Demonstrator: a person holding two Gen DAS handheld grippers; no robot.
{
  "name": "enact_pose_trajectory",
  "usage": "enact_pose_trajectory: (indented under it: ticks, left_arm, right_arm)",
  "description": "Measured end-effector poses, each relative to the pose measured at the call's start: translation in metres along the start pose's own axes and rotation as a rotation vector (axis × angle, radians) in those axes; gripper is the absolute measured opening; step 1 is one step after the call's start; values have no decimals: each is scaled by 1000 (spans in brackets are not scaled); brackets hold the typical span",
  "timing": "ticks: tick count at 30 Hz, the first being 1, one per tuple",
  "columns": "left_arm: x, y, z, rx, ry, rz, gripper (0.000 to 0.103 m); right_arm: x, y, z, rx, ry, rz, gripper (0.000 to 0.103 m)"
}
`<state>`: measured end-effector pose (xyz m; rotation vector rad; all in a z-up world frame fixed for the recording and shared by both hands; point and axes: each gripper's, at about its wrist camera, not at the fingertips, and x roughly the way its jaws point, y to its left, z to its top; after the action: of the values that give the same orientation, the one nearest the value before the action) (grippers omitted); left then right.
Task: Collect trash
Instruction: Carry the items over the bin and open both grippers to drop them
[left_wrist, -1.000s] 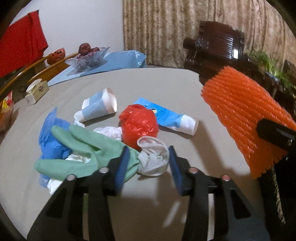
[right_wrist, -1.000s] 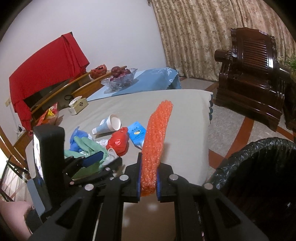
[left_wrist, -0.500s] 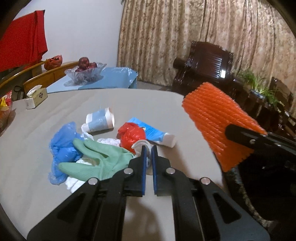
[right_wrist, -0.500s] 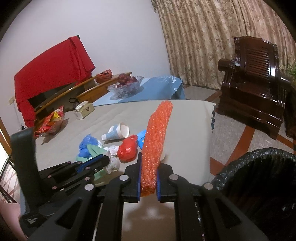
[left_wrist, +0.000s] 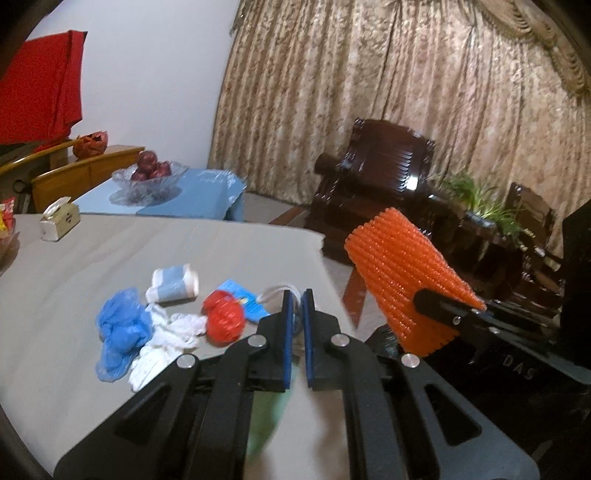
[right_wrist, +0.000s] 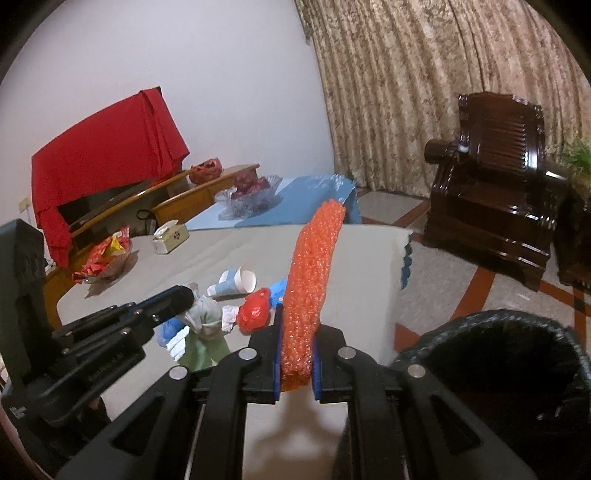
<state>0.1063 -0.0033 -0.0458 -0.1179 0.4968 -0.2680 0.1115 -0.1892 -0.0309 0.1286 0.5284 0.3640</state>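
Holding two loads: your right gripper (right_wrist: 294, 363) pinches the orange foam net sleeve (right_wrist: 312, 284), long axis upright; the black-lined trash bin (right_wrist: 517, 369) sits just right of it. Your left gripper (left_wrist: 294, 338) clamps the pale-green rubber glove (right_wrist: 207, 338) with a grey-white rag, farther left over the grey table (right_wrist: 369, 266).

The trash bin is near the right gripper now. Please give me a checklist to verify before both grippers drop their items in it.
1. Right gripper shut on orange foam net: ok.
2. Left gripper shut on green glove, lifted off table: ok.
3. Trash bin open, black liner in place: ok.
4. Either gripper above the bin opening: not ok; both are beside it.
5. Room inside the bin: cannot tell, interior dark.
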Motion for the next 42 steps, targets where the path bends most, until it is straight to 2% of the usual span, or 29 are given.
enact_pose_trajectory:
  ticks: [8,17,25,34,36,37,38,40,42]
  left_arm:
    - [-8,-45,12,32,-32,-126,4]
    - [3,-107,12,83,-22,-263,4]
    - [32,-157,-7,123,61,-366,4]
    - [70,-178,-33,156,178,-416,5]
    - [81,-178,-41,164,218,-411,10]
    - [83,-177,-44,166,230,-410,16]
    - [86,-171,-47,170,246,-395,27]
    - [89,-165,-50,170,252,-378,36]
    - [89,-156,-50,168,250,-360,41]
  right_arm:
    - [-46,-19,8,10,-55,-85,12]
    - [-94,-60,-8,60,-70,-215,12]
    - [-116,-95,-38,133,-44,-305,12]
    - [-112,-127,-72,216,15,-350,13]
    - [-109,-130,-76,226,31,-360,19]
    - [-107,-132,-80,231,43,-363,24]
    - [-106,-132,-81,231,47,-372,36]
    - [-104,-132,-83,230,56,-383,49]
    - [-105,-133,-86,229,55,-398,71]
